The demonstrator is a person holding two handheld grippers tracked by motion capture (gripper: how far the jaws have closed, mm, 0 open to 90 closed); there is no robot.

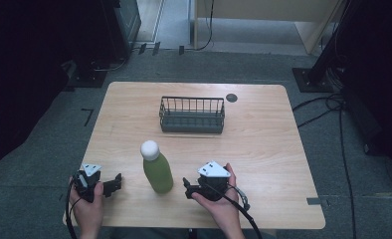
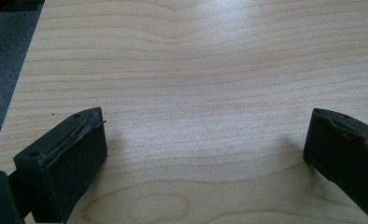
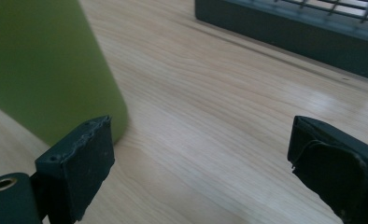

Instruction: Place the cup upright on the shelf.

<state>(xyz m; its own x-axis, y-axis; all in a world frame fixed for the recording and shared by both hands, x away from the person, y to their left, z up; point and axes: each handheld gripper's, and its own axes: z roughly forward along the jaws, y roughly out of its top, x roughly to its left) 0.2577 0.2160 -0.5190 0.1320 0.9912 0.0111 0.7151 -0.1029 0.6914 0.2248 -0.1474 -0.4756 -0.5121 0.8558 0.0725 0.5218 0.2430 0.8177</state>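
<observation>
**Green bottle stands between two open grippers**

At the left of the high view, the left gripper [image 1: 115,182] rests near the front left corner of the wooden table [image 1: 263,149], held in the person's left hand [image 1: 87,204]. In the left gripper view its jaws stand wide apart with only bare wood between them; it holds nothing.

Just right of it stands the green bottle [image 1: 157,171], upright, with a white cap [image 1: 149,149], near the front middle of the table.

Right of the bottle, the right gripper [image 1: 187,187] sits in the right hand [image 1: 223,201], its jaws pointing toward the bottle's base and near it. In the right gripper view the jaws are apart and empty, the bottle [image 3: 46,70] just beyond the left jaw rather than between them.

Behind the bottle, well apart toward the far edge, sits a dark wire basket [image 1: 192,115].
</observation>
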